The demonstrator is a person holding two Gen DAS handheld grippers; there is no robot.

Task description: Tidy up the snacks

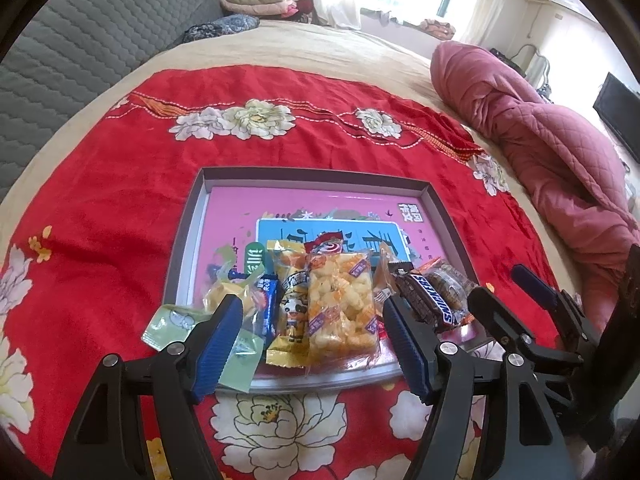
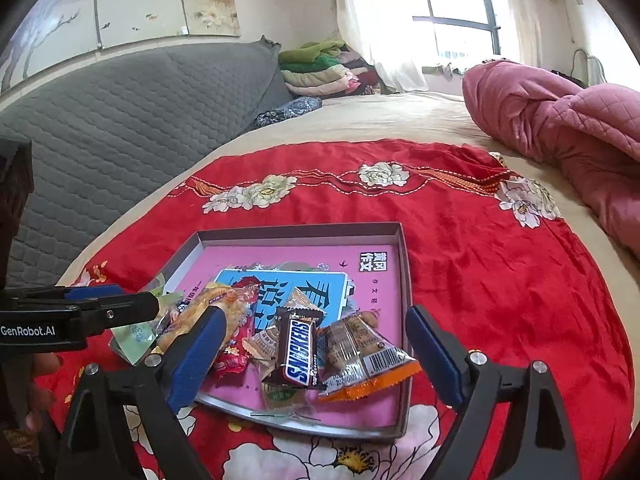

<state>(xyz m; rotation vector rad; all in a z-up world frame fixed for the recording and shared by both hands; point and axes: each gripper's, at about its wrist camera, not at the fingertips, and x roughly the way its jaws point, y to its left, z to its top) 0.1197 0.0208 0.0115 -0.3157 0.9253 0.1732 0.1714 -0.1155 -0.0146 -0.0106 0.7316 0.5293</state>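
Red floral cloth (image 1: 120,208), pink quilt (image 2: 560,128), folded clothes (image 2: 320,68), grey headboard (image 2: 120,120)

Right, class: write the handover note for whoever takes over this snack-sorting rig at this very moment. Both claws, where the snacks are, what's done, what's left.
Left claw: open, holding nothing, poised over the near row of snacks.
Right claw: open wide, empty, Snickers bar and orange-edged packet lying between its fingers, untouched.
Snacks: all piled at the near end of the shallow box; puffed-snack bag in the middle, green packet hanging over the left edge onto the red cloth.
Done: snacks gathered in the box.
Left: spread or sort them; far half of the box is bare.
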